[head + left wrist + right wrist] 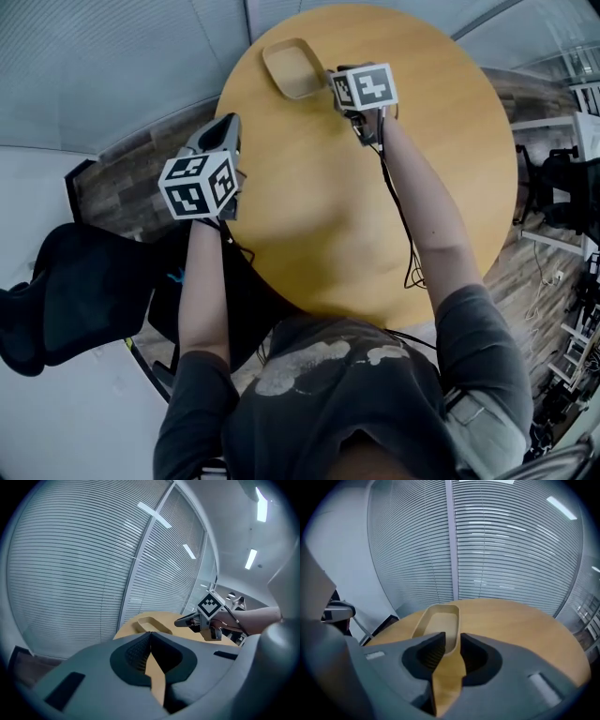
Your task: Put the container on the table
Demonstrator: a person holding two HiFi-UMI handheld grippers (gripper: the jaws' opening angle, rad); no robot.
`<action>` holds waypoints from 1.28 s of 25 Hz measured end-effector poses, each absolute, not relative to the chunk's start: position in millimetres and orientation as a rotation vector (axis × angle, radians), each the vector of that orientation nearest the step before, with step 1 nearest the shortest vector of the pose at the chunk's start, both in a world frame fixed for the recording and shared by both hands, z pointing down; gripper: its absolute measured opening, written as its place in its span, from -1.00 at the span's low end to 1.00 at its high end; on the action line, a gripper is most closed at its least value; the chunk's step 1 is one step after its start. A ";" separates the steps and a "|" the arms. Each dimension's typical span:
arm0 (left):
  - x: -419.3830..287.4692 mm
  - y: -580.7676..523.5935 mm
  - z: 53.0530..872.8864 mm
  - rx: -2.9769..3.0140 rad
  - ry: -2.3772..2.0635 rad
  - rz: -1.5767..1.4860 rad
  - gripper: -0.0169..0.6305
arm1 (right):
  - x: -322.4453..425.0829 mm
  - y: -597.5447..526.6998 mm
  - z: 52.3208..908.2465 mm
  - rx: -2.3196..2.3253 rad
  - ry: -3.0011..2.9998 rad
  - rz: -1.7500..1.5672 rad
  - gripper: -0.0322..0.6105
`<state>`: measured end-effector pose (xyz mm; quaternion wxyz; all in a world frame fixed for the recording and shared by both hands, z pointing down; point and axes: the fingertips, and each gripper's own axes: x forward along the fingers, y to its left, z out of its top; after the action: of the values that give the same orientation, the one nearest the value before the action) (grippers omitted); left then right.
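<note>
Overhead, the round wooden table carries 1 tan, shallow, oblong container close to its far edge, apparently lying flat on the surface; the right gripper reaches across the table to the container's near end, its 2 jaws closed to a narrow gap that the container's end wall fills; the left gripper is held at the table's left edge, well apart from the container, with its 2 jaws meeting at the tips and nothing between them; a black chair stands to the left of the person, off the table; slatted blinds fill the background behind the table in both gripper views
</note>
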<state>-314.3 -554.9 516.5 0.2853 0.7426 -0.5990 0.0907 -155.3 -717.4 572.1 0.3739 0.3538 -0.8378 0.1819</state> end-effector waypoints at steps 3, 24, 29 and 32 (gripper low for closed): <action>-293.5 -542.1 498.6 2.005 -1.602 0.237 -0.93 | -148.8 -699.1 552.8 0.903 -2.184 0.468 -0.59; -134.4 -401.5 439.7 2.093 -1.576 0.265 -0.93 | -21.0 -529.7 476.1 0.897 -2.334 0.531 -0.59; -102.5 -367.1 437.6 2.091 -1.590 0.283 -0.93 | 9.0 -484.7 470.7 0.875 -2.372 0.548 -0.60; -90.3 -339.7 436.4 2.079 -1.603 0.287 -0.93 | 24.1 -453.9 469.1 0.866 -2.394 0.580 -0.61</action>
<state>-90.3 -339.7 436.4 0.2478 0.7626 -0.5882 0.1054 24.1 -453.9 469.1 0.2623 0.3200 -0.8848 0.2143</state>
